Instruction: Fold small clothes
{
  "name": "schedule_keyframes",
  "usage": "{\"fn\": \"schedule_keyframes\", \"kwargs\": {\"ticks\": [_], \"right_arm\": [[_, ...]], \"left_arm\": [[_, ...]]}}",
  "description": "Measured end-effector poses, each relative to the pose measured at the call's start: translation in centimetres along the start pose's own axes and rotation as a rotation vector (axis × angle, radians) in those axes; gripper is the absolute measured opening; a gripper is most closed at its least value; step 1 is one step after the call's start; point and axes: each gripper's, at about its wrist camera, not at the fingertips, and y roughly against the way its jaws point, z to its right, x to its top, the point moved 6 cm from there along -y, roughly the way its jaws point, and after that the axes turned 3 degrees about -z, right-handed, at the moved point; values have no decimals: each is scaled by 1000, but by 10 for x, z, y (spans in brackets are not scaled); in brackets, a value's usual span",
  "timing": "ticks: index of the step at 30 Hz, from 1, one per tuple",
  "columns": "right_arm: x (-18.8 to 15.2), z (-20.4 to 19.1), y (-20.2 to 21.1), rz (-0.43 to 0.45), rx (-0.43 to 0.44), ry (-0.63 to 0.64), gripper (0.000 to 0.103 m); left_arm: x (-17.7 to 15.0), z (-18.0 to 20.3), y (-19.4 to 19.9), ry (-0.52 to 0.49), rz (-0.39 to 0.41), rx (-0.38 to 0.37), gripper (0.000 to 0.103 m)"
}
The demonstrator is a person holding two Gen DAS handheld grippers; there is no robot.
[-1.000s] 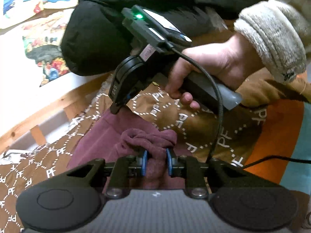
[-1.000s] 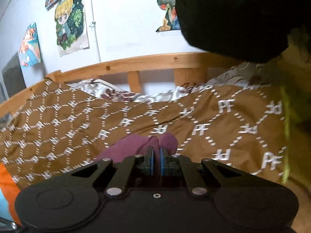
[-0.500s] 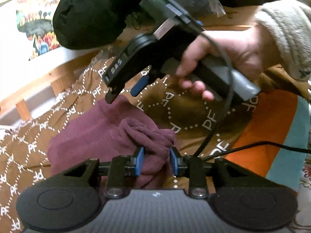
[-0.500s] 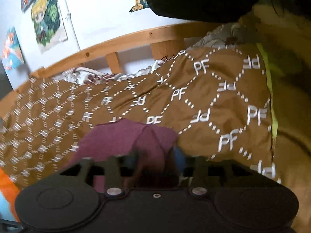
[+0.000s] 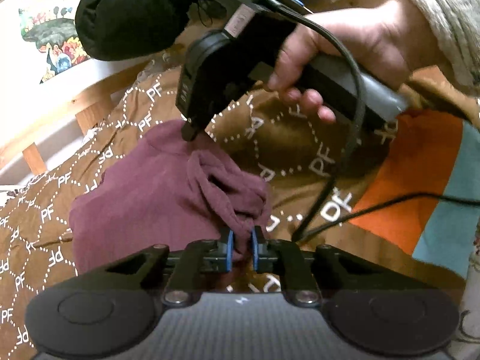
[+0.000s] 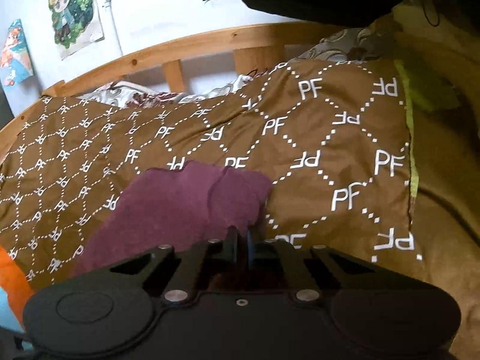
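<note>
A small maroon garment [image 5: 150,198] lies partly folded on a brown quilt printed with "PF" [image 5: 300,150]. My left gripper [image 5: 241,244] has its blue pads close on a bunched corner of the garment at its near right end. The garment also shows in the right wrist view [image 6: 186,204]. My right gripper [image 6: 241,244] sits at its far edge with the pads nearly together; I cannot tell if cloth is between them. In the left wrist view the right gripper's black body [image 5: 210,81] hangs over the garment's far edge, held by a hand [image 5: 345,45].
A wooden bed rail [image 6: 195,45] runs along the far side against a white wall with posters [image 6: 75,15]. A black jacket [image 5: 129,12] lies at the head of the bed. An orange and teal blanket [image 5: 426,174] lies to the right. A black cable [image 5: 357,96] crosses the quilt.
The right gripper opened and let go half a second ago, and its pads are now nearly together again. The left gripper has narrowed on the bunched corner. The garment lies flatter and wider.
</note>
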Motion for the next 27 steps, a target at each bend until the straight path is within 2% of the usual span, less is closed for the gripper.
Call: {"fn": "schedule_keyframes", "kwargs": {"ticks": [5, 6, 12, 16, 19, 20, 22, 23, 27], "right_arm": [[-9, 5, -5, -15, 5, -43, 6], [-11, 5, -3, -13, 14, -46, 9], [-22, -9, 20, 14, 40, -20, 57], [-40, -22, 27, -7, 53, 22, 62], [-55, -22, 28, -19, -3, 66, 64], [-59, -20, 29, -20, -20, 70, 65], [-64, -15, 33, -8, -41, 71, 71], [-66, -13, 34, -3, -48, 74, 71], [-71, -15, 40, 24, -86, 116, 76]], "left_arm": [[-4, 2, 2, 7, -8, -3, 13], [-3, 1, 3, 16, -8, -7, 13], [-1, -7, 9, 96, -15, -34, 21], [-4, -11, 13, 168, -64, -39, 39], [-13, -14, 20, 251, -116, -57, 51], [-17, -17, 24, 287, -133, -63, 54], [-25, -24, 33, 365, -147, -78, 67], [-29, -29, 38, 411, -152, -84, 70], [-41, -54, 53, 579, -169, -76, 87]]}}
